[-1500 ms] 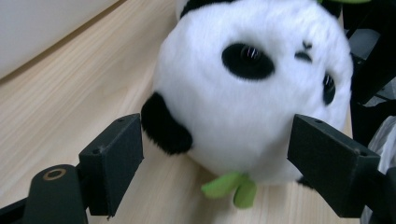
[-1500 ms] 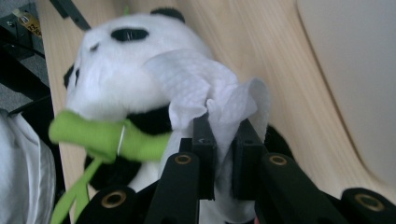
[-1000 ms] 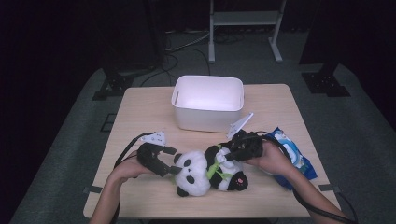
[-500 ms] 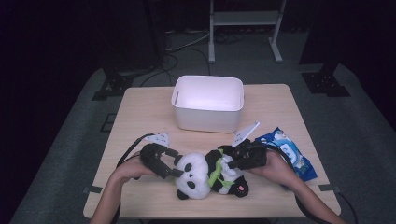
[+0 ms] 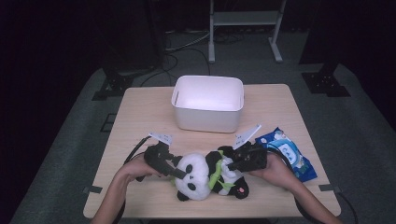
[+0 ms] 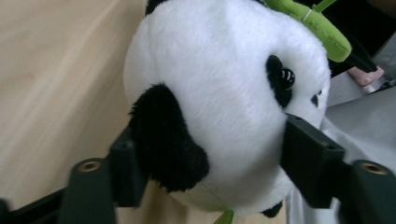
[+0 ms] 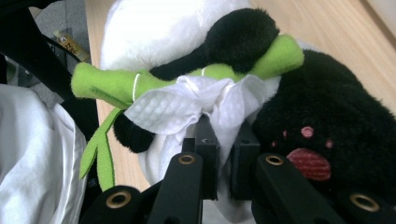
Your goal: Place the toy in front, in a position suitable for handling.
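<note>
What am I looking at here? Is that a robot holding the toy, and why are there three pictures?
No robot: a person holds a two-jaw tool in each hand. The high view looks down on the table; the other two pictures come from cameras riding on the tools, looking along their black jaws. On the table stand a white bin, a blue packet and a plush panda. The left gripper has just been closing, and its jaws press the panda's head from both sides. The right gripper pinches a white wipe against the panda's belly, beside its green bamboo stick.
</note>
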Demonstrator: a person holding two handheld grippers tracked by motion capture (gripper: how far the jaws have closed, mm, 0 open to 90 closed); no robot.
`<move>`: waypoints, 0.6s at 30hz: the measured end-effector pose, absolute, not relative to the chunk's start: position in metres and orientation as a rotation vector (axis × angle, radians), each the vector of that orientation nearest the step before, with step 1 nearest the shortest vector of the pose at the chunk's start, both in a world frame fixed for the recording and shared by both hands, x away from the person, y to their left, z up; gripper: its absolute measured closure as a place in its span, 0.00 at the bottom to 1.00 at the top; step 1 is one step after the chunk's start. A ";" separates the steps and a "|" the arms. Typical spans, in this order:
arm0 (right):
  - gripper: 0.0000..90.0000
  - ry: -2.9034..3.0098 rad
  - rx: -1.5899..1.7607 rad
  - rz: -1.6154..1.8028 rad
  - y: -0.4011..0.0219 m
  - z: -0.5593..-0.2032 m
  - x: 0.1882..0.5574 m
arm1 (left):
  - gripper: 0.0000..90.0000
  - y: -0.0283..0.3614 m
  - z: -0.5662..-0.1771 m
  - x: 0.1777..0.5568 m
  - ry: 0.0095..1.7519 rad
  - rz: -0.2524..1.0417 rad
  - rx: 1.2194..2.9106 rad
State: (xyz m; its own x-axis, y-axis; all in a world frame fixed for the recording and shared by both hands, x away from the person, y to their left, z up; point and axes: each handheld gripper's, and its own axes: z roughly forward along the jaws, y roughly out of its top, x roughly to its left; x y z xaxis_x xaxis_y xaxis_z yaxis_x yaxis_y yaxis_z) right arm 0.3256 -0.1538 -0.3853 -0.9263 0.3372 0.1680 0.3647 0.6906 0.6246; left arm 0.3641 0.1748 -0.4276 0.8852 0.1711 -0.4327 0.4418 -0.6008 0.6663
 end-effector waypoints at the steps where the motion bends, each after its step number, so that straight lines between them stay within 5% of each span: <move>1: 0.93 -2.850 -0.592 -1.071 -0.154 -0.385 0.326 | 0.40 0.176 -0.426 0.364 0.422 -0.390 2.215; 11: 0.93 -2.891 -0.560 -1.095 -0.144 -0.367 0.331 | 0.45 0.176 -0.394 0.362 0.220 0.056 2.306; 18: 0.93 -2.931 -0.495 -1.154 -0.125 -0.332 0.341 | 0.44 0.175 -0.390 0.354 0.123 0.144 2.315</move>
